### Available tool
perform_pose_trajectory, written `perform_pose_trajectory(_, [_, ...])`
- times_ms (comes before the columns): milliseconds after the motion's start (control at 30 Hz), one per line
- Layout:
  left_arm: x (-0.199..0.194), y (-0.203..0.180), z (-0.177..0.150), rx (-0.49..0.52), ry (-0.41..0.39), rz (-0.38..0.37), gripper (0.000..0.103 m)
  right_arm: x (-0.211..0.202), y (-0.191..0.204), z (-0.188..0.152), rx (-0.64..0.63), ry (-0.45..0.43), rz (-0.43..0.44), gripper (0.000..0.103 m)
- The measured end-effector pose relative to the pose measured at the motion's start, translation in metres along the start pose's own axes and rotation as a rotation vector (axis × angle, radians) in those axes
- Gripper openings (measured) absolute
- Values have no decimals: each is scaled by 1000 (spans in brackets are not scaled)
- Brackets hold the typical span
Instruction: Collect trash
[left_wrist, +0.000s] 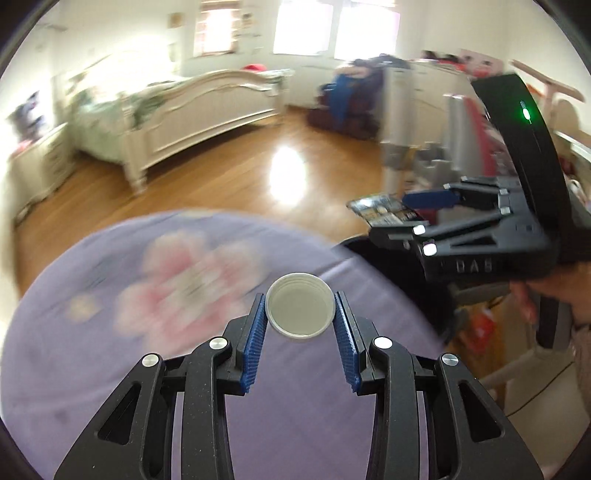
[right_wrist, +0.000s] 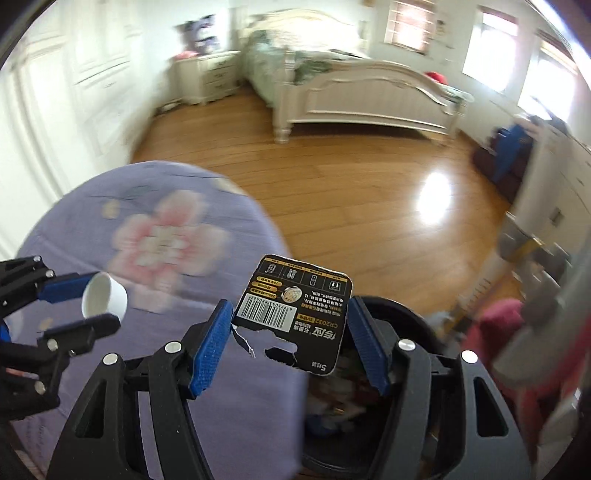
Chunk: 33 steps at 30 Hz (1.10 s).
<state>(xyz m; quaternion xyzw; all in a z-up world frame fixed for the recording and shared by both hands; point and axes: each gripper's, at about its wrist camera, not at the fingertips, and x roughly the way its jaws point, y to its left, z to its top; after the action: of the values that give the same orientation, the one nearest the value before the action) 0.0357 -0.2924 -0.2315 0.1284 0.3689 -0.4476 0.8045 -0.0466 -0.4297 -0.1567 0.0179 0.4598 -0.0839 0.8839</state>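
Card: a torn black battery card (right_wrist: 295, 317) with a barcode sat between the jaws of the right gripper (right_wrist: 291, 343), pinched by its 2 side edges, its face turned to the right wrist camera and its ragged edge toward the camera.
Card's place: it hung at the near rim of a dark bin (right_wrist: 402, 314), part over the bin's mouth and part over the edge of the purple flowered cloth (right_wrist: 74, 221).
Bin from the card: directly below and just to the right; blurred scraps showed inside it.
Cup: a small white cup (left_wrist: 300, 304) was clamped across its round rim by the left gripper (left_wrist: 300, 325), mouth facing the left wrist camera.
Cup's place: held above the cloth, off its surface as far as the right wrist view showed, and well to the left of the bin.
Nearer gripper: the right 1, already at the bin; the left had the whole cloth edge to cross.
Jaws: both pairs were partly closed and loaded, right on the card, left on the cup.
Judgement: the drop turned on the card clearing the bin's near rim; released slightly left, it could land on the cloth.
Surface: whether a desk or a bed lay under the cloth could not be told.
Blur: the room behind was smeared.
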Motion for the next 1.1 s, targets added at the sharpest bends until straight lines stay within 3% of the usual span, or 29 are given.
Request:
perform_pose_trajectory(167, [60,-57,37,61,29,-134,37,-3,-67,-29,88,37,-124,63])
perform_pose_trajectory(400, [123,-105,51,96,113,-201,38,16,-114,-55,151,104,-180,65])
perform_pose_trajectory(467, [131,-109,52,98,128,-181,49,19,-124,-60,178,112,-197,67])
perform_pose_trajectory(533, [134,-109,53,90,122,-159,65,22,-132,-64,216,119,-185,78])
perform_pose_trajectory(633, [133,-103,56,74,106,-129,70,21,-130,-63,220,98,-180,82])
perform_pose_trajectory(733, [109,-92,60,64,53,-52,88,15,-122,-57,218,67,-166,83])
perform_pose_trajectory(833, [68,-80,65,73,-42,73,98,5,-108,-47,208,26,-142,83])
perform_pose_trajectory(1000, [-20,-44,73,40,-198,357,98,-18,-64,-19,163,-65,-73,85])
perform_pose_trajectory(1100, [-74,-15,73,-47,-277,467,98,-33,-32,-2,123,-110,-24,87])
